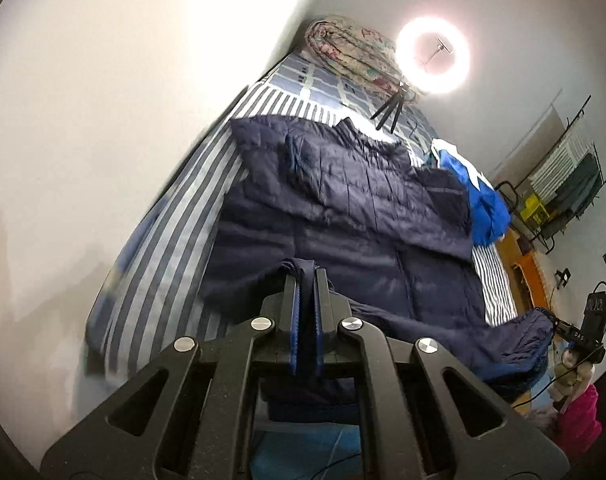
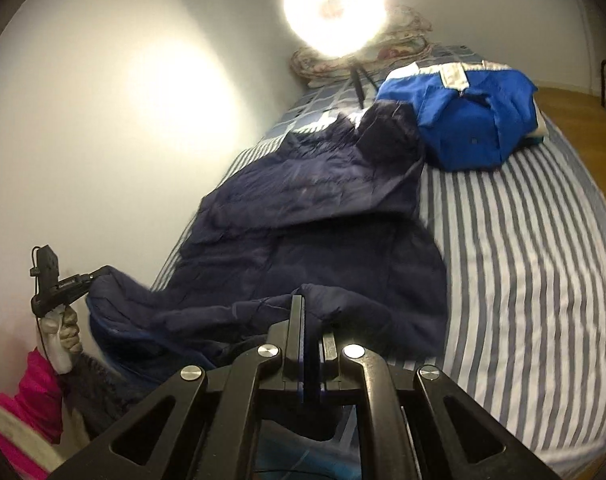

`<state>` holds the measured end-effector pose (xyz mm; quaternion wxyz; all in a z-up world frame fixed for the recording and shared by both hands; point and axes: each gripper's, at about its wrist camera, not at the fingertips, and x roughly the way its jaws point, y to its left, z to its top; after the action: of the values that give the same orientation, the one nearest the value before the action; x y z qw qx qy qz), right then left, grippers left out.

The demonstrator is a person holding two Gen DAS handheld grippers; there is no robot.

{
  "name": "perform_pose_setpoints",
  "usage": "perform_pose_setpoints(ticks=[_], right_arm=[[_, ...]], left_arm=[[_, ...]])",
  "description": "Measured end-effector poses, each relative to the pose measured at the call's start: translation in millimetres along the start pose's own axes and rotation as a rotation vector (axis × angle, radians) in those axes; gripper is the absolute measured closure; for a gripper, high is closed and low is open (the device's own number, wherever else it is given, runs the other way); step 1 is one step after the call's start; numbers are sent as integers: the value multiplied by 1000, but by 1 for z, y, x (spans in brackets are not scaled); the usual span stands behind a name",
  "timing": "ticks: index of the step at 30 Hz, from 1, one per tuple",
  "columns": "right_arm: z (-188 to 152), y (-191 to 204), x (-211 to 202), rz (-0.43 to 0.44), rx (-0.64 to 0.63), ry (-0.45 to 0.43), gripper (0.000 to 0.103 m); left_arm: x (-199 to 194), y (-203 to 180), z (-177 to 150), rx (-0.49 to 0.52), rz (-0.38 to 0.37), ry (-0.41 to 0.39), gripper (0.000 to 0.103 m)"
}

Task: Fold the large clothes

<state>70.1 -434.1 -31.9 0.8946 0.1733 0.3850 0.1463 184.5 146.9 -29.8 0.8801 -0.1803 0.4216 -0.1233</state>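
A large navy quilted jacket (image 1: 343, 208) lies spread on a bed with a blue-and-white striped sheet (image 1: 171, 248). My left gripper (image 1: 305, 276) is shut on the jacket's near hem, with the cloth pinched between its blue pads. My right gripper (image 2: 309, 304) is shut on the hem further along; the jacket (image 2: 303, 216) stretches away from it up the bed. In the left wrist view the right gripper (image 1: 551, 322) holds the hem at the lower right. In the right wrist view the left gripper (image 2: 91, 276) holds it at the lower left.
A blue-and-white garment (image 2: 471, 120) lies bunched beside the jacket's collar. A folded floral quilt (image 1: 355, 52) and a ring light (image 1: 433, 56) on a tripod stand at the bed's head. A wall runs along the bed's left side. A wooden floor (image 2: 575, 112) and a rack (image 1: 567, 184) lie to the right.
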Motion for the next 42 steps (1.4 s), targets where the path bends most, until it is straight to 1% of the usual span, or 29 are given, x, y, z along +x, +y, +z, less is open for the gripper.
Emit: perform_pose_setpoints(ticks=[4,7,8,12,14,18,20,21,23,24,25,26,27,28,29,30,31,32,34,35,36,38,40,42], right_arm=[[32,-11,14,-33,17,-30,102],[55,-16,31,-58,14,-31,102],[61,-17,37,-68,11,-28,102],[92,-36,80,-116,37,-1,102],[102,-46,104,-146,53,20,102],[109,-65,143,-176,101,64,102],[109,-72,156,-190,105,84,102],[109,-75,162,-193,105,97,101],[109,-80,172,-195,111,115,101],[108,-83,175,-189,117,123,98],[109,-86,177,-176,126,131,97],[109,-88,178,-165,133,136,90],[110,-91,177,-137,145,138,84],[110,-92,173,-107,153,133,82],[111,-94,169,-86,154,127,78],[111,-95,164,-63,149,121,75],[112,-97,158,-44,140,116,74],[112,-97,155,-44,132,110,72],[112,-98,143,-74,92,87,64],[112,-98,141,-91,78,81,51],[111,-97,137,-115,55,68,40],[108,-97,135,-151,6,57,37],[107,-97,140,-172,-17,70,37],[108,-99,147,-172,-21,85,37]], left_arm=[[34,-2,34,4,15,-6,100],[56,-4,57,8,18,-7,100],[70,-5,68,18,30,-2,100],[120,-10,101,53,91,32,100],[147,-10,113,58,99,63,100],[195,0,123,30,148,107,100],[212,6,122,16,159,127,100],[224,9,121,12,164,151,100],[236,13,120,13,162,177,100],[240,14,120,12,170,184,97],[241,15,121,8,170,187,96],[241,15,123,7,156,187,93],[239,14,125,12,147,186,85],[238,14,127,16,141,186,79],[234,12,130,20,133,185,63],[227,10,132,28,133,168,43],[222,8,135,34,138,151,38],[214,6,137,55,141,116,38],[202,-3,140,138,140,92,38],[198,-8,139,197,156,84,38],[198,-14,136,262,185,78,38],[204,-21,129,362,218,90,38],[217,-19,127,389,238,114,38],[232,-15,127,395,255,133,38]])
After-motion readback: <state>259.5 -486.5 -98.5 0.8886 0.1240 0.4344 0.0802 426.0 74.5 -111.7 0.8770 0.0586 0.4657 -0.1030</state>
